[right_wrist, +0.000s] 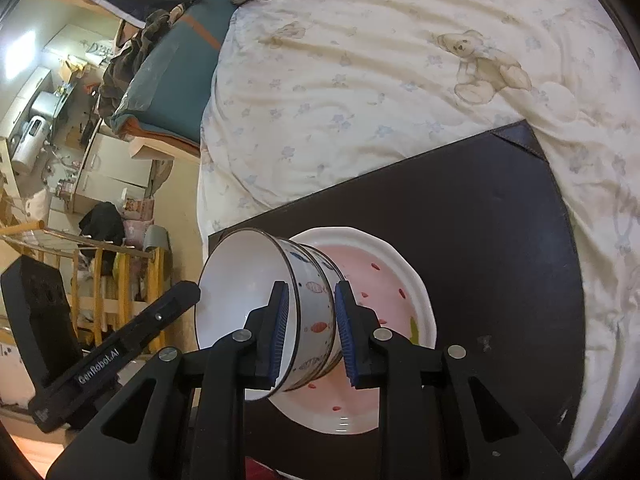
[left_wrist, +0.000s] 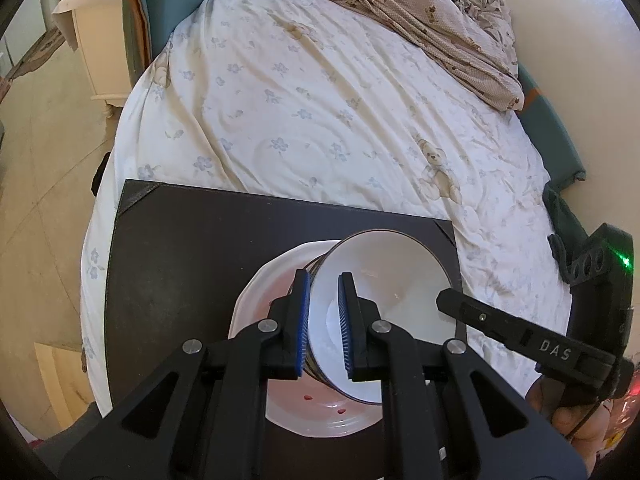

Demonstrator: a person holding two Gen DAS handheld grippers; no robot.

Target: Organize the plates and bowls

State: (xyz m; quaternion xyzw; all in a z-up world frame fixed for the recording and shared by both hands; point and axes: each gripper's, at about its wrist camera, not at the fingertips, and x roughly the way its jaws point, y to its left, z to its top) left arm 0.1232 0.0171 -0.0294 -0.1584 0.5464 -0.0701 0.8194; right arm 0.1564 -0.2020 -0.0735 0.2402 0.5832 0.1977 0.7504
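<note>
A white bowl [right_wrist: 236,288] with painted fish on its outer wall hangs tipped on its side over a pink-and-white plate [right_wrist: 420,292], low in the centre of both wrist views. The plate sits on a dark mat [left_wrist: 180,240] spread across a bear-print bed [left_wrist: 320,100], apparently to give the crockery a firm, flat base on soft bedding.

The right tool [right_wrist: 311,288] pinches the bowl wall, one blue pad inside the rim and the other against the outside near the foot. That grip suits a flared wall and leaves the base free to land.

The left tool [left_wrist: 323,284] straddles the opposite rim, jaws part-closed, with one pad along the outside and one inside. A sliver of white shows beside the inner pad, so it is unclear whether this tool is truly clamped or only steadying.

A second ring behind the rim may be a nested bowl or the foot, and the views do not settle which.

Two holds on opposite edges look intended to control the tilt. The likely step is levelling the bowl and seating it in the plate's centre. The risk is ceramic slipping between the pads or knocking the plate's rim.
</note>
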